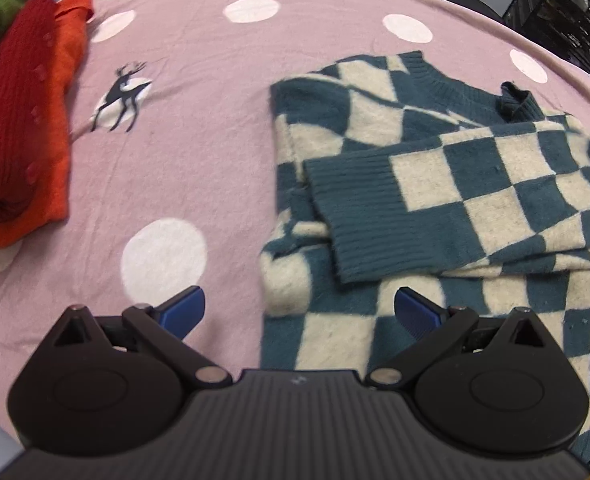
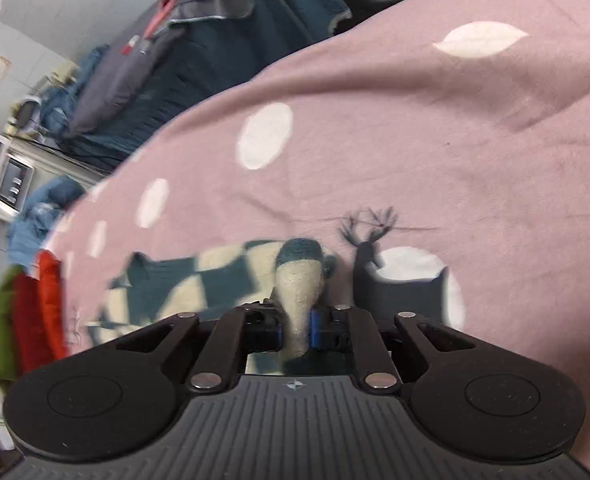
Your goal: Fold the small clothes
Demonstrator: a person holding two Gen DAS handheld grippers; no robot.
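A teal-and-cream checked sweater [image 1: 435,184] lies on the pink dotted sheet [image 1: 199,92], with one sleeve folded across its body and the ribbed cuff [image 1: 347,216] pointing left. My left gripper [image 1: 299,312] hangs open just above the sweater's lower left edge, with nothing between its blue pads. In the right wrist view my right gripper [image 2: 295,330] is shut on a bunched fold of the checked sweater [image 2: 297,288], which rises between the blue pads. The rest of the sweater [image 2: 183,280] trails off to the left.
A stack of folded red, orange and green knits [image 1: 19,120] sits at the left edge of the bed, also seen as the stack [image 2: 27,320] at lower left. Beyond the bed are dark bedding [image 2: 199,68] and a white appliance [image 2: 3,176].
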